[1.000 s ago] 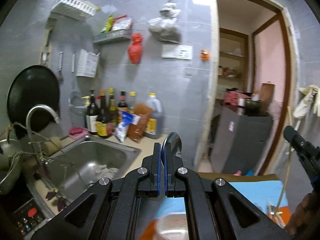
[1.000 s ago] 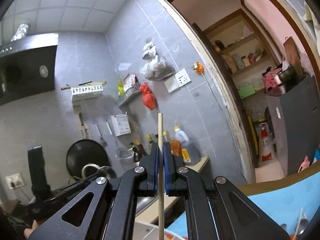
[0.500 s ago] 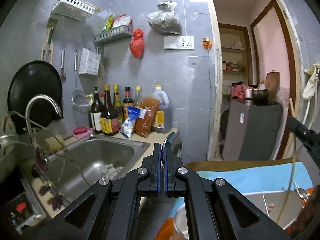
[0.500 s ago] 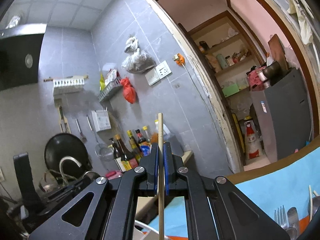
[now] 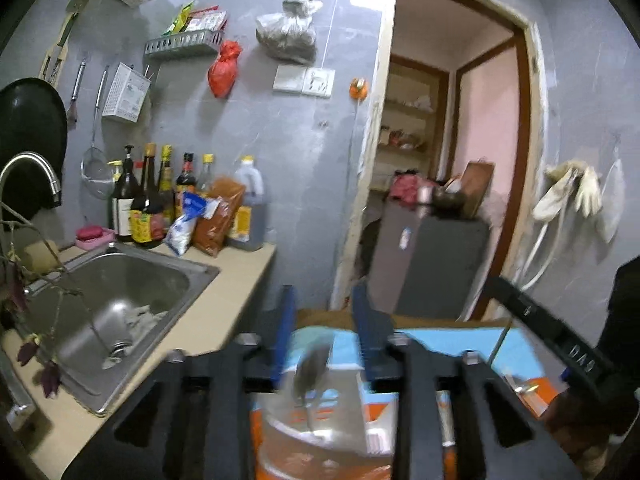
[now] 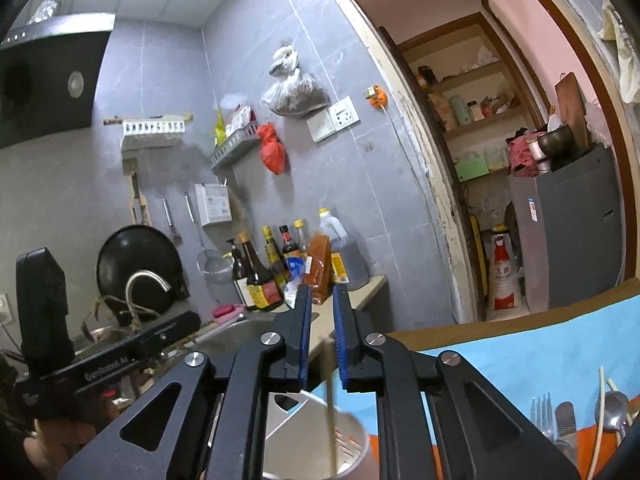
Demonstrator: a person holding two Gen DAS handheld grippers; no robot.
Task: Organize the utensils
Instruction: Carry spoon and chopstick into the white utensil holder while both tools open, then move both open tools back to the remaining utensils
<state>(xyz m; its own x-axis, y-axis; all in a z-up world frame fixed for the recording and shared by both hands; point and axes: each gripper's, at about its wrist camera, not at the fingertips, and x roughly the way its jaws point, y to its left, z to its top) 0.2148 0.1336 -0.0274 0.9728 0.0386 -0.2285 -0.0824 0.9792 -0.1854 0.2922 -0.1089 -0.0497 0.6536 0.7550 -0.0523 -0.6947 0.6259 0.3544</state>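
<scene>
Two blue-padded fingers of the left gripper [image 5: 322,322] stand apart in the left wrist view, the jaws opening, and a blurred spoon [image 5: 311,374] sits in the gap, free of both pads, its bowl up and its handle reaching down into the utensil holder [image 5: 320,446] directly below. The holder's rim is pale and its lower body carries orange print; it stands on a table with a blue cloth [image 5: 452,338]. To the left a beige counter holds a steel sink [image 5: 108,296], with a row of sauce bottles [image 5: 152,200] against the grey tiled wall behind it. At the right edge the black body of the right gripper [image 5: 548,336] crosses the picture, with a thin chopstick [image 5: 498,342] hanging beside it.

In the right wrist view the right gripper [image 6: 321,336] shows its jaws opening as well, the pads parted with a narrow gap. The chopstick [image 6: 330,420] stands upright below the gap, touching neither pad, its lower end inside the utensil holder [image 6: 352,440]. At the lower right, on the blue cloth [image 6: 520,356], lie a fork [image 6: 540,412], spoons [image 6: 610,408] and another loose chopstick [image 6: 599,412]. At the left, a hand [image 6: 44,440] holds the left gripper [image 6: 104,356], seen from the side, so its opening cannot be judged here.
</scene>
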